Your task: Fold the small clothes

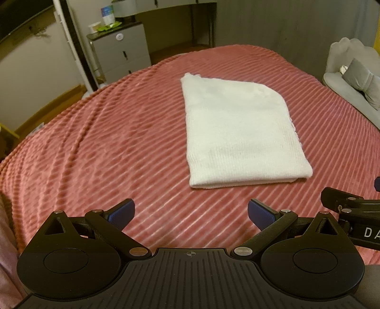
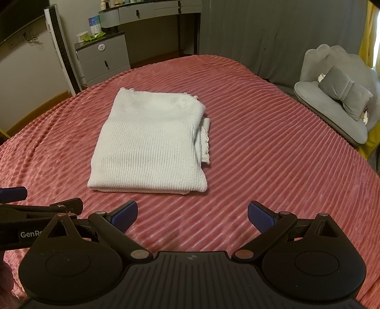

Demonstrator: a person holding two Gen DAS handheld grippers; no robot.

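A white knit garment point(image 1: 242, 133) lies folded into a flat rectangle on the pink ribbed bedspread point(image 1: 106, 142). It also shows in the right wrist view point(image 2: 149, 142), with a ruffled hem sticking out at its right side. My left gripper point(image 1: 191, 214) is open and empty, a little short of the garment's near edge. My right gripper point(image 2: 192, 214) is open and empty too, just short of the garment's near right corner. Each gripper shows at the edge of the other's view.
A grey bedside cabinet point(image 2: 102, 59) and a white tower fan point(image 2: 61, 47) stand beyond the bed at the left. A grey shell-shaped chair with a cushion point(image 2: 339, 99) stands at the right. A desk point(image 2: 152, 12) is at the back.
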